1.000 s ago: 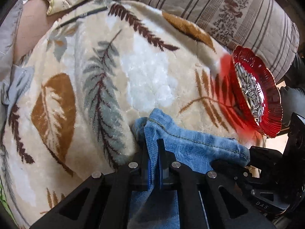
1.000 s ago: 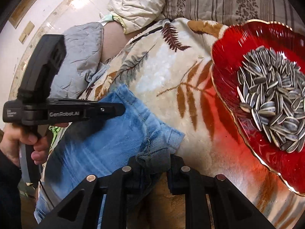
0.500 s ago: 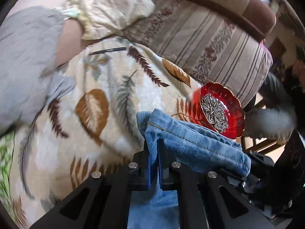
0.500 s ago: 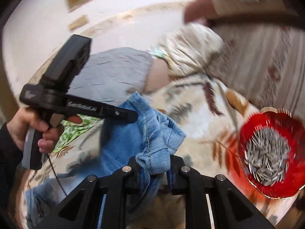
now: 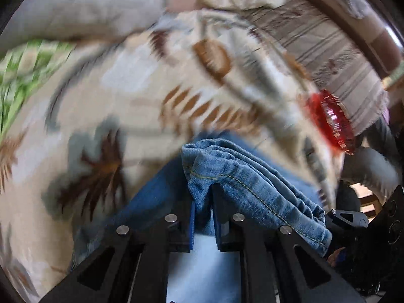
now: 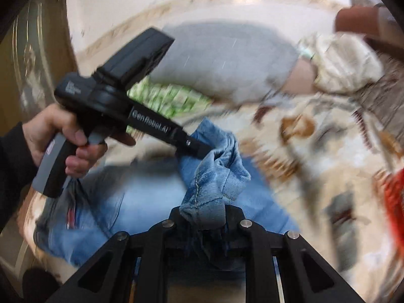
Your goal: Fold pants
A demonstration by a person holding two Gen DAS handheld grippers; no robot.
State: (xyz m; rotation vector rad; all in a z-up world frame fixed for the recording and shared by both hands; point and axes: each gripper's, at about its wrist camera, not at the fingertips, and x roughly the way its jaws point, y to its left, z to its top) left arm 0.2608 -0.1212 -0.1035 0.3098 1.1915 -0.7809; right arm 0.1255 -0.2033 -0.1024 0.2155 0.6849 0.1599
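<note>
Blanket (image 5: 131,96) open ahead and left; red dish (image 5: 333,121) blocks right edge, pillows (image 5: 335,50) wall the back.

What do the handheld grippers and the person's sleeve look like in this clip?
Both grippers are matte black plastic with silver pins on angular finger arms. The left gripper has a boxy top block, a grey-and-black pistol handle and white "GenRobot.AI" lettering; its pads look blue. The hand emerges from a dark sleeve.

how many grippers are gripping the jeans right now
2. The left gripper has a fold of the jeans between its jaws, which are opening. The right gripper is shut on a bunched hem nearer the red dish.
</note>
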